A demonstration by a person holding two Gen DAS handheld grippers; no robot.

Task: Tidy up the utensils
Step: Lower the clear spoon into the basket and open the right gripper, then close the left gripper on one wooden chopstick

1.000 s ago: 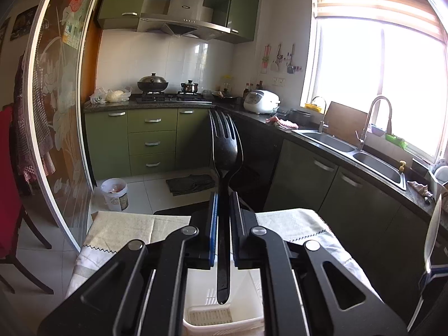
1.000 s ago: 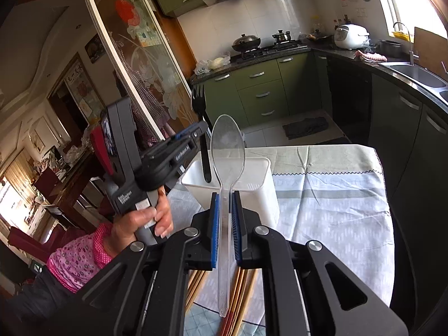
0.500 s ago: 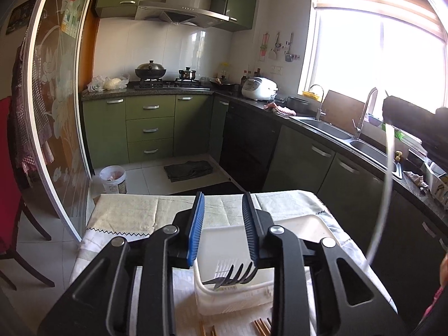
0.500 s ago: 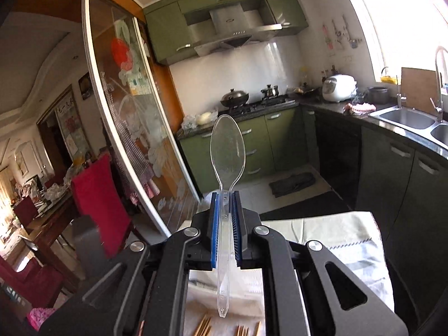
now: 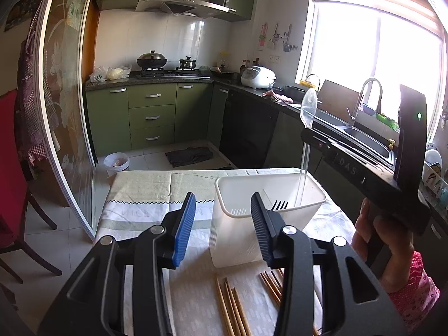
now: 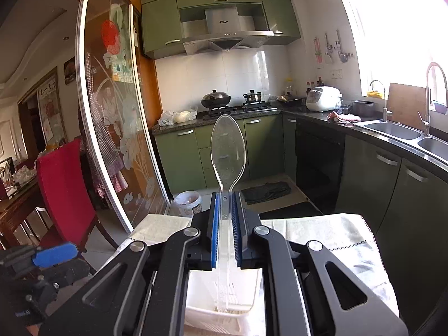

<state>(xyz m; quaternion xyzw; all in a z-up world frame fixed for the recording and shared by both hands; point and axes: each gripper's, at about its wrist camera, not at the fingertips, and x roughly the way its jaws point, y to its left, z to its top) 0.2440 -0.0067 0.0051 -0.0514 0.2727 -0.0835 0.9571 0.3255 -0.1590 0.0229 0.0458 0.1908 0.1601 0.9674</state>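
- The left gripper (image 5: 222,224), nearer the camera than the white rectangular plastic bin (image 5: 313,196), has just been opening; nothing sits between its jaws.
- The black plastic fork (image 5: 280,204) lies inside the bin.
- The right gripper (image 6: 226,229) clamps the clear plastic spoon (image 6: 228,151) upright, handle tip lowered into the bin.
- Brown wooden chopsticks (image 5: 229,305) lie in front of the bin.

A cloth-covered table (image 5: 140,190) carries a white bin (image 5: 240,240) and wooden chopsticks (image 5: 229,308).

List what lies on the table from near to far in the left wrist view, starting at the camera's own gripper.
Left gripper with open jaws → wooden chopsticks flat on the tablecloth → white plastic bin with the black fork inside → bare tablecloth up to the table's far edge.
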